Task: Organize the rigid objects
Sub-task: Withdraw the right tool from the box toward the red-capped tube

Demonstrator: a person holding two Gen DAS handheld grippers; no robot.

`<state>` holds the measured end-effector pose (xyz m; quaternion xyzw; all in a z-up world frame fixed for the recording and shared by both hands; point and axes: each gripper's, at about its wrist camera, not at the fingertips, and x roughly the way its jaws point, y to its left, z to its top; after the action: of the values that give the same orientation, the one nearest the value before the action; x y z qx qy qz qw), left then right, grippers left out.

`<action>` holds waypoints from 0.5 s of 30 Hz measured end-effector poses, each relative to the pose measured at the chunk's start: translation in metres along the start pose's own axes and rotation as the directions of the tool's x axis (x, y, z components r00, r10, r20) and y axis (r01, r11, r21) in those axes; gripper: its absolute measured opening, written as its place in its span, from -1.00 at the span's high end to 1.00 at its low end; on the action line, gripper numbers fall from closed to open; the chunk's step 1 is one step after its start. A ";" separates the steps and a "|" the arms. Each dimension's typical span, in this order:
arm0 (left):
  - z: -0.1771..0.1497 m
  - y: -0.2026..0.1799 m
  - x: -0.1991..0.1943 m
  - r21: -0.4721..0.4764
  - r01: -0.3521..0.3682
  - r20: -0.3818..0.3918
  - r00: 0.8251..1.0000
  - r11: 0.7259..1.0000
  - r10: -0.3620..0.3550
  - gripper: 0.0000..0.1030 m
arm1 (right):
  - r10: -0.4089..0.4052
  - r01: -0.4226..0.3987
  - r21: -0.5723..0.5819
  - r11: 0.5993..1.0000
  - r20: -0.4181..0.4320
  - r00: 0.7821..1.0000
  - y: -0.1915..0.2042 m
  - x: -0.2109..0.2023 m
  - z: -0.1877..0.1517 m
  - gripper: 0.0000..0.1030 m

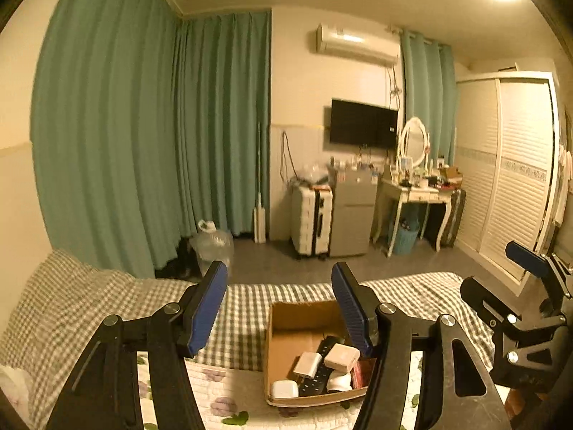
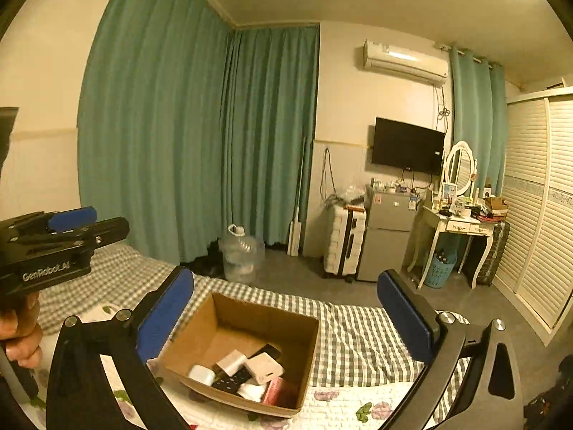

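An open cardboard box [image 1: 283, 313] [image 2: 229, 308] sits on the bed. Inside lie several small rigid objects: a white charger [image 1: 308, 363] [image 2: 231, 361], a pale flat box [image 1: 342, 355] [image 2: 264, 367], a black remote [image 1: 317, 376] [image 2: 229, 383], a white case [image 1: 284, 390] [image 2: 201, 374] and a red item [image 2: 275, 390]. My left gripper [image 1: 281, 304] is open and empty, held above the box's left side. My right gripper [image 2: 286, 319] is open and empty, above the box. Each gripper shows in the other's view, the right one at the right edge [image 1: 530, 304], the left one at the left edge [image 2: 64, 236].
The bed has a grey checked sheet [image 1: 89, 304] [image 2: 358, 326] and a floral quilt [image 1: 222, 394] [image 2: 343, 408]. Beyond it are green curtains [image 1: 125, 143], a water jug [image 1: 213, 247], a suitcase [image 1: 309, 220], a small fridge [image 1: 352, 215], a dressing table [image 1: 419, 193] and a wardrobe [image 1: 508, 172].
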<state>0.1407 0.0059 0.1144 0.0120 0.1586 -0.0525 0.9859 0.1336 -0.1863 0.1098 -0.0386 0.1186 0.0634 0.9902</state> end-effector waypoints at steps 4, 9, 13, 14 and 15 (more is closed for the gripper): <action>0.000 0.001 -0.028 0.023 -0.016 0.051 0.999 1.000 0.015 -0.27 | -0.014 0.014 -0.005 1.000 0.032 0.999 0.011 -0.031 0.007 -1.00; -0.012 0.007 -0.045 0.021 -0.015 0.082 0.997 1.000 0.013 -0.31 | 0.017 -0.017 0.005 1.000 0.030 0.999 0.019 -0.049 0.003 -1.00; -0.029 0.014 -0.045 -0.004 -0.014 0.085 0.996 1.000 0.015 -0.33 | 0.021 -0.021 -0.006 1.000 0.009 1.000 0.030 -0.049 -0.010 -1.00; -0.034 0.016 -0.043 -0.006 -0.018 0.081 0.997 1.000 0.018 -0.33 | 0.021 -0.021 -0.014 1.000 0.006 1.000 0.033 -0.049 -0.014 -1.00; -0.037 0.018 -0.040 -0.005 -0.021 0.077 0.997 1.000 0.022 -0.33 | 0.020 -0.020 -0.020 1.000 0.005 1.000 0.035 -0.048 -0.019 -0.99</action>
<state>0.0931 0.0288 0.0916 0.0097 0.1202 -0.0420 0.9918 0.0786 -0.1585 0.1007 -0.0472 0.1159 0.0747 0.9893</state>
